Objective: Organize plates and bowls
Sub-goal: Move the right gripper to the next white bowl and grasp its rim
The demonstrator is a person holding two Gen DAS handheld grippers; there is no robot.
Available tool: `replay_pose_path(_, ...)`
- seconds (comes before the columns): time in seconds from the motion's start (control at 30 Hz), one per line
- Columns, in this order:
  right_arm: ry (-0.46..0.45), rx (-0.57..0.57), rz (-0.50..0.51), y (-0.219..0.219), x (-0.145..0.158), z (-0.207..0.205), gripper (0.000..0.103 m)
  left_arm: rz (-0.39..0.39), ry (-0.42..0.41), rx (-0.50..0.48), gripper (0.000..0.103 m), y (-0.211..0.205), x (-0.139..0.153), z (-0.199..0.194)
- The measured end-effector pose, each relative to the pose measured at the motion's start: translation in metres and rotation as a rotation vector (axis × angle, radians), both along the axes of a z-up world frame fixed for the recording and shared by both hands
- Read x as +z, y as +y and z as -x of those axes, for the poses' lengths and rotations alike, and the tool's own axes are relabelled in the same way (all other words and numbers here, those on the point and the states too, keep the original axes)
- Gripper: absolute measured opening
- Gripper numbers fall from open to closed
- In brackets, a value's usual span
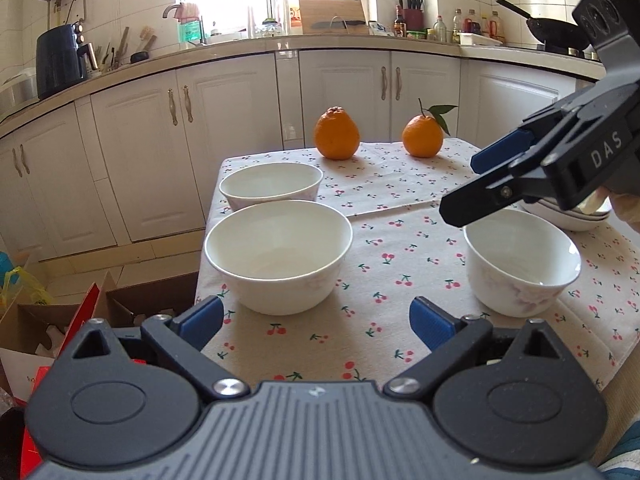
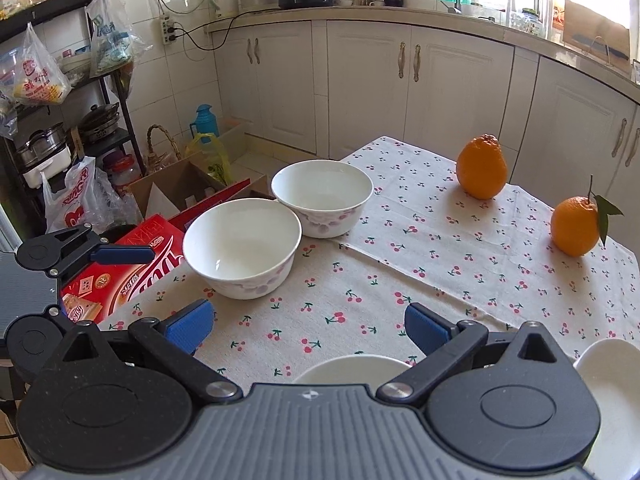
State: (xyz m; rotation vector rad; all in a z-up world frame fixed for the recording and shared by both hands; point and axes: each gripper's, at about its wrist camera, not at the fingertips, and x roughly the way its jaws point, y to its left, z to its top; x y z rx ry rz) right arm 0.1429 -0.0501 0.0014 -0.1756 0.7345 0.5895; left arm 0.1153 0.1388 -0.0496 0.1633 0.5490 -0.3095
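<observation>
From my left gripper (image 1: pixel 316 320), jaws released, I see two white bowls (image 1: pixel 278 256) at the worktop's (image 1: pixel 360 332) left edge, a third bowl (image 1: pixel 522 262) near its right edge, and stacked plates (image 1: pixel 568 218) behind that. Only this view shows the plates stacked. My right gripper (image 2: pixel 308 326), jaws released, hovers over the third bowl.

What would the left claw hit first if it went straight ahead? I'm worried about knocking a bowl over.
Probably the nearest white bowl. It sits just ahead of the open left claw, slightly toward its left finger. The second bowl is behind it. Depth is unclear, so the claw's height over the tablecloth could change this.
</observation>
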Motion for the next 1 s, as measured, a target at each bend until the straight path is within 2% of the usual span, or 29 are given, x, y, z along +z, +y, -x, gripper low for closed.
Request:
replay_pose_path(0.3,0.035,0.069,-0.019,0.029,0.001,-0.03,0.103,-0.01,-0.01,0.016,0.099,0.011,-0.005,-0.025)
replay_pose_path(0.63,0.09,0.127,-0.014,0.059,-0.009,-0.068,0.1,0.013,0.002,0.0,0.099,0.015,-0.013,-0.047)
replay_pose_path(1.0,0.17,0.146,-0.024,0.078,-0.029,-0.099,0.082,0.04,0.013,-0.028,0.098,0.017,-0.017,-0.054)
